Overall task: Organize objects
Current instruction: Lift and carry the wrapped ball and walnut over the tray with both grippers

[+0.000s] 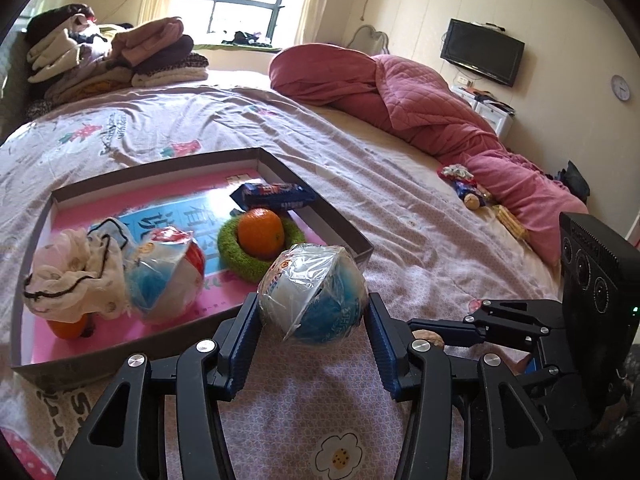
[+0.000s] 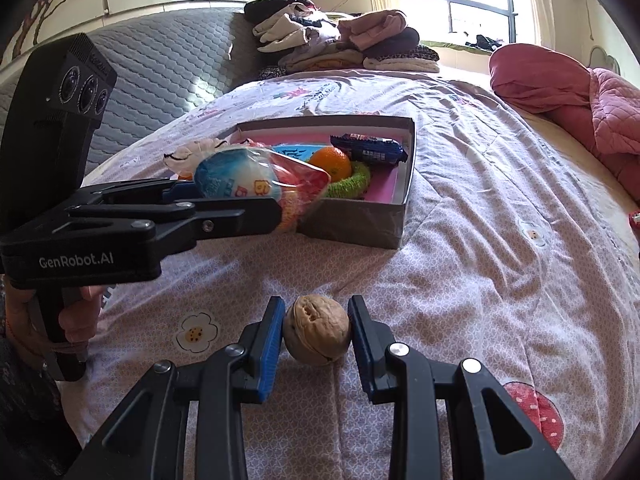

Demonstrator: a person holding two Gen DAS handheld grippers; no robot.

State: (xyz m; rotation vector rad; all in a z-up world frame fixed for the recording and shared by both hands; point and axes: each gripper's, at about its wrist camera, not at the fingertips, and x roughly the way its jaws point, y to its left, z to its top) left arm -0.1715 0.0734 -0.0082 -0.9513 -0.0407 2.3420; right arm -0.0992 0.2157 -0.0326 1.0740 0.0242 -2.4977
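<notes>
On a bed covered with a pale patterned quilt [image 1: 360,152], a person worked with a handheld gripper in each hand. The left gripper [image 1: 312,316] was clenched on a round blue and white ball wrapped in clear plastic [image 1: 312,292]. The ball sat squarely between the two blue finger pads [image 1: 244,344], touching both, and was held just off the near right corner of a shallow grey box [image 1: 336,220] with a pink floor. From the right wrist view, the same ball [image 2: 236,178] hung in front of the box's near left side.

The right gripper [image 2: 316,332] was clenched on a walnut [image 2: 317,330], which filled the gap between its blue pads [image 2: 270,344], touching each, just above the quilt.

Inside the box lay a second wrapped ball with red on it [image 1: 168,272], an orange [image 1: 261,230] resting in a green fuzzy ring [image 1: 240,256], a blue snack packet [image 1: 276,194] leaning on the far right wall, and a crumpled white cloth [image 1: 72,276] over another orange [image 1: 68,328] at the near left corner.

Well apart, a pink quilted blanket [image 1: 420,96] lay bunched on the right, with small wrapped snacks [image 1: 468,188] beside it. Folded clothes [image 1: 112,56] were stacked at the far side.
</notes>
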